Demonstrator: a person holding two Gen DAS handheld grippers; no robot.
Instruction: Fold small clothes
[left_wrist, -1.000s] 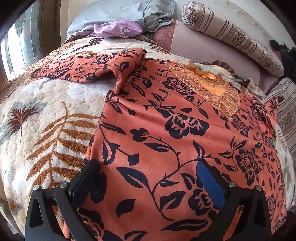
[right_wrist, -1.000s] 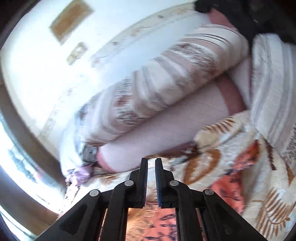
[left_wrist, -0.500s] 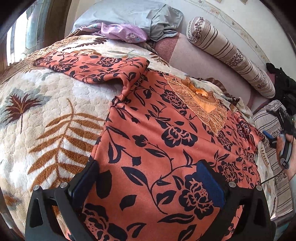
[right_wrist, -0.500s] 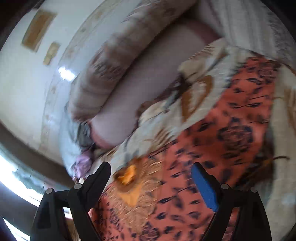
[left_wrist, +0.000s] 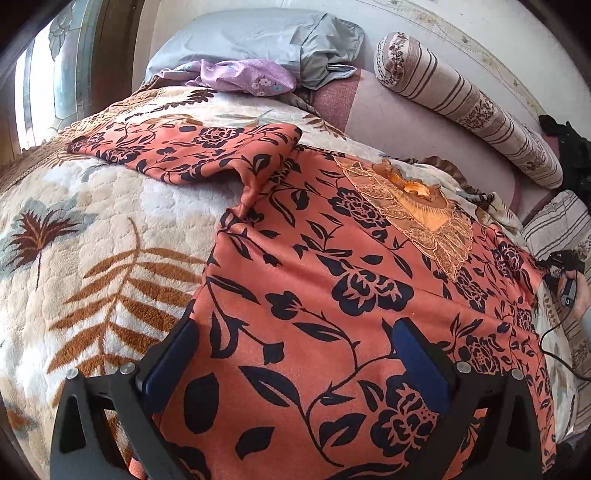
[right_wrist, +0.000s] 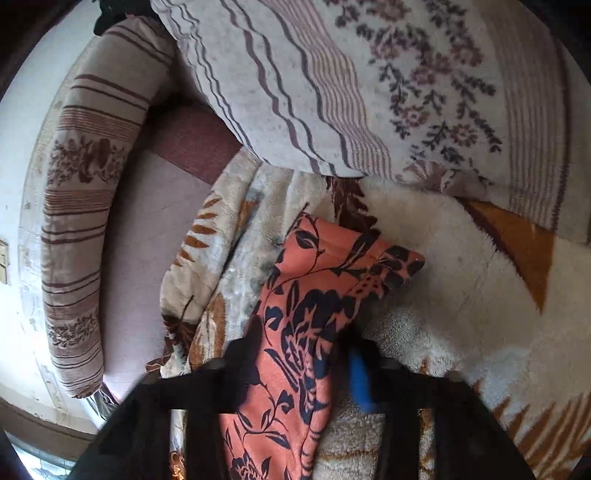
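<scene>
An orange top with black flowers (left_wrist: 314, 295) lies spread on a cream leaf-print blanket (left_wrist: 85, 236), with a gold embroidered neckline (left_wrist: 417, 218) and one sleeve (left_wrist: 184, 151) stretched left. My left gripper (left_wrist: 295, 362) is open, its jaws wide apart above the hem. My right gripper (right_wrist: 303, 365) is open, blurred, with the other sleeve (right_wrist: 314, 295) lying between its jaws. The right gripper also shows in the left wrist view (left_wrist: 565, 280) at the top's right edge.
A striped bolster (left_wrist: 469, 107) and a pink cushion (left_wrist: 406, 122) lie along the wall. Grey and purple cloths (left_wrist: 251, 55) are heaped at the far end. A striped floral pillow (right_wrist: 369, 85) lies just beyond the sleeve. A window is at the left.
The right gripper opened from shut, swung down from facing the wall and now straddles the right sleeve. The left gripper stayed open and drew back a little over the hem.
</scene>
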